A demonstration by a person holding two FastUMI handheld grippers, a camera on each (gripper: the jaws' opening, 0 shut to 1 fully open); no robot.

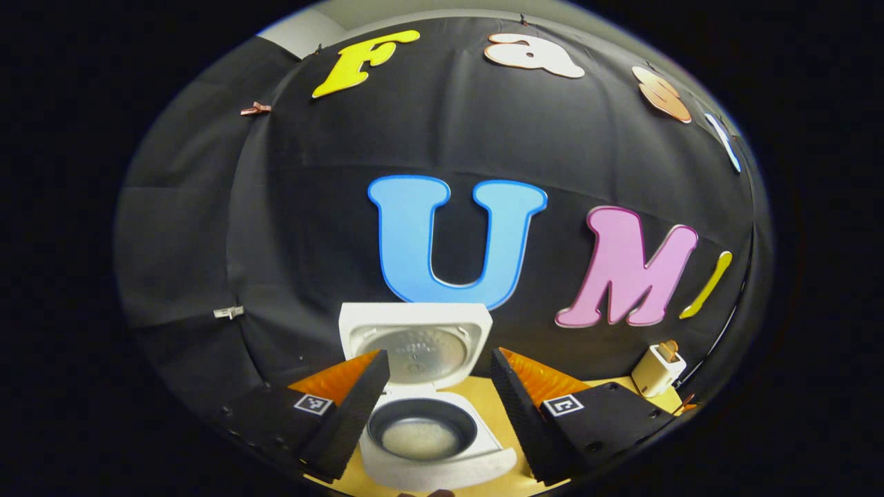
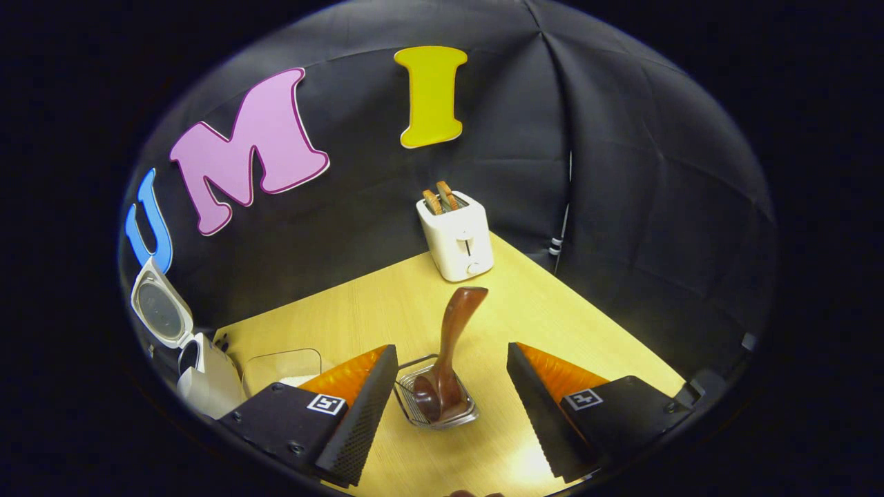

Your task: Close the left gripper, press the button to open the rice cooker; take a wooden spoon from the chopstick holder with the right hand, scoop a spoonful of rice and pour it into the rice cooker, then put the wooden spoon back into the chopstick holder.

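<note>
Wooden spoon [image 2: 452, 345]: light, stiff, smooth (likely slippery); grasp mid-handle, above the chopstick holder [image 2: 436, 402].
Right gripper [image 2: 452, 407]: jaws open, empty.
Left gripper [image 1: 440, 407]: jaws open.

White rice cooker [image 1: 428, 442], brown wooden spoon [image 2: 452, 345], seemingly.

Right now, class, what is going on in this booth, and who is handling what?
A person holds a two-finger gripper in each hand. The rice cooker stands with its lid up, and something pale lies in its inner pot. The left gripper hangs open in front of it, touching nothing. The right gripper is open above the wire chopstick holder, where the wooden spoon stands bowl down, unheld. A toaster sits at the back of the table.
</note>
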